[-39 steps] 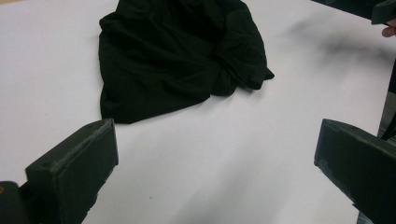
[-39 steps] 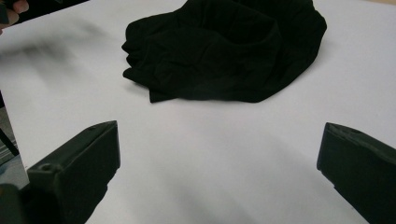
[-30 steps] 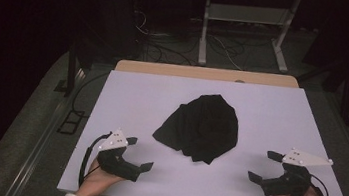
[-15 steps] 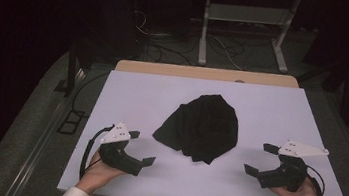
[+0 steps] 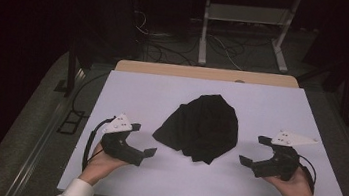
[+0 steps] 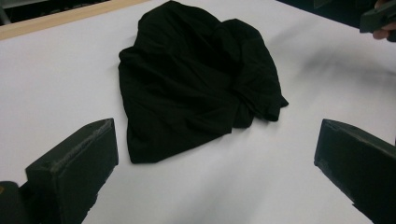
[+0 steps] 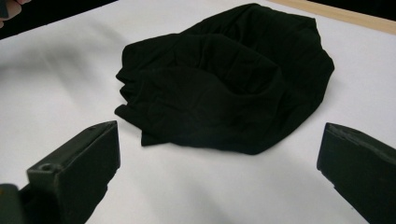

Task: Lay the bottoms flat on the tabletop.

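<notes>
Grippers (image 5: 145, 138) (image 5: 253, 149) closer to black cloth (image 5: 201, 126), fingers spread

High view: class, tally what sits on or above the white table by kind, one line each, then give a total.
Black crumpled cloth: 1
Hand-held gripper: 2, the left hand-held gripper and the right hand-held gripper, both with jaws apart
White table: 1
Total: 4
</notes>
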`<state>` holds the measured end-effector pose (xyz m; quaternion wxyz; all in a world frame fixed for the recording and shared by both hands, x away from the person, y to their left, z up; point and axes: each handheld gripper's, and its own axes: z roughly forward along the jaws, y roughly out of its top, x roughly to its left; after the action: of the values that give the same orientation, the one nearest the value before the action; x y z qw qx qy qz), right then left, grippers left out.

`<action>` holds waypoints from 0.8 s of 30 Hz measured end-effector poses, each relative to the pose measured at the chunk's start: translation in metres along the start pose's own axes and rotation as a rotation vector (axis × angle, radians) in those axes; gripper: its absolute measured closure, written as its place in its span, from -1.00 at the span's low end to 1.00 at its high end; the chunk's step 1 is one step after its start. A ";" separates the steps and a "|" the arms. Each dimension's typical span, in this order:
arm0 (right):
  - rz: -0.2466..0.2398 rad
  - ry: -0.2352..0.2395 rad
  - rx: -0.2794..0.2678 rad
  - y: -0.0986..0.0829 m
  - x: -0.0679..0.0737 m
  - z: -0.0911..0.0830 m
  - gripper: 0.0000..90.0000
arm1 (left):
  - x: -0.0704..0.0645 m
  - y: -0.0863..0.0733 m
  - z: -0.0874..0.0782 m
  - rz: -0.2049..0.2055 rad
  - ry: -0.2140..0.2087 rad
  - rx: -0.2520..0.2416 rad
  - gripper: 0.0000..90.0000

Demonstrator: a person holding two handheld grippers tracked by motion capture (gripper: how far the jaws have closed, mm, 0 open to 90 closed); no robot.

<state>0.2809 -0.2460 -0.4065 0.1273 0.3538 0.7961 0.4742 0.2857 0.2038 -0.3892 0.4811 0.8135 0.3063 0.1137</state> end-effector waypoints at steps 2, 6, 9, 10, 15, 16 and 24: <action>0.000 0.000 0.002 0.001 0.000 0.001 -1.00 | 0.002 0.003 0.002 -0.003 0.004 -0.001 -1.00; -0.011 0.003 0.005 0.009 -0.001 0.007 -1.00 | 0.005 0.008 0.005 -0.001 0.005 0.001 -1.00; -0.017 0.004 0.006 0.014 -0.002 0.009 -1.00 | 0.008 0.012 0.007 -0.006 0.008 -0.002 -1.00; -0.018 0.005 0.005 0.016 -0.002 0.010 -1.00 | 0.009 0.013 0.008 -0.006 0.009 -0.001 -1.00; -0.022 0.009 0.009 0.021 -0.004 0.016 -1.00 | 0.013 0.016 0.013 -0.013 0.011 -0.005 -1.00; -0.022 0.010 0.009 0.021 -0.004 0.017 -1.00 | 0.014 0.016 0.015 -0.015 0.013 -0.005 -1.00; -0.023 0.018 0.032 0.022 -0.006 0.033 -1.00 | 0.023 0.015 0.026 -0.028 0.027 0.009 -1.00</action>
<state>0.3130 -0.2210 -0.4057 0.1199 0.3425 0.8085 0.4633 0.3220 0.1940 -0.3921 0.4746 0.8098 0.3246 0.1165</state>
